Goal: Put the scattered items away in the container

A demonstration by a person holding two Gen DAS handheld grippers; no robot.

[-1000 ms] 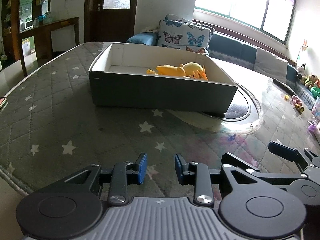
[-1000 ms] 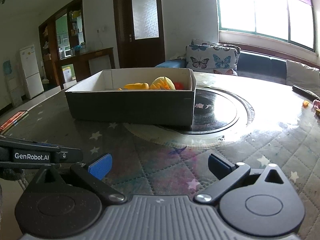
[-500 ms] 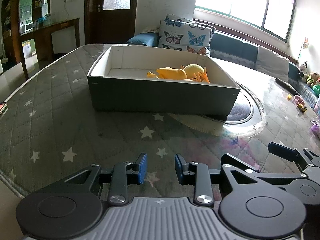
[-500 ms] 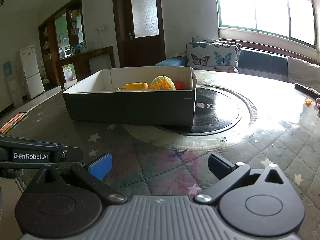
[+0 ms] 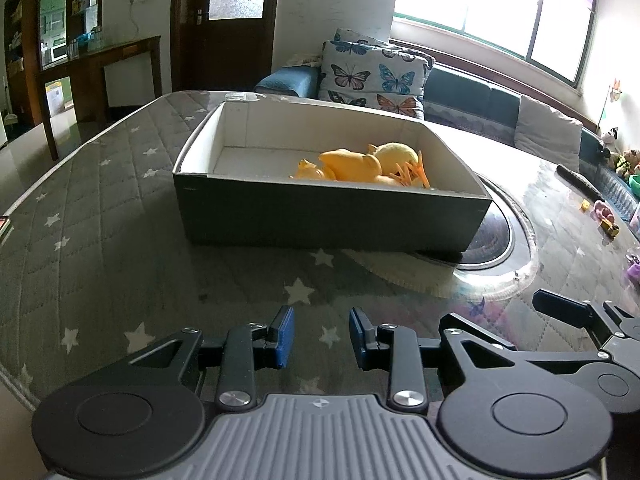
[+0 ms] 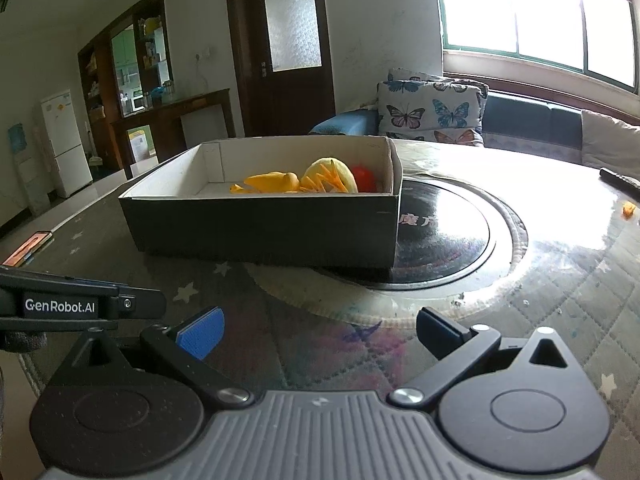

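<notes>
**Both grippers empty in front of the box, toys lying inside**

We hold the left gripper low at the bottom of its frame, blue pads set a narrow gap apart, clasping nothing. Between it and the box runs a bare stretch of quilted grey star-print table cover. At lower left that cover curves away at the table's rounded edge.

In the right wrist view we see the right gripper spread wide, fingers released, nothing between them. The left tool's arm, lettered GenRobot.AI, juts in from the left of this frame, just beside our blue pad. Ahead lies glossy cover, then the black round hotplate under a clear glass disc at frame centre.

The box sits mid-frame in both views: dark matte cardboard outside, white inside, straight walls, open top. Its right corner overlaps the hotplate's rim. Inside, towards the right end, we make out a soft-looking orange duck-like toy, a pale yellow rounded piece with orange spikes touching it, and, from the right view only, something red against the end wall. The left half of the box floor shows bare white.

Far right in the left view, small coloured bits and a dark stick-like thing lie on the table, well apart from the box.
</notes>
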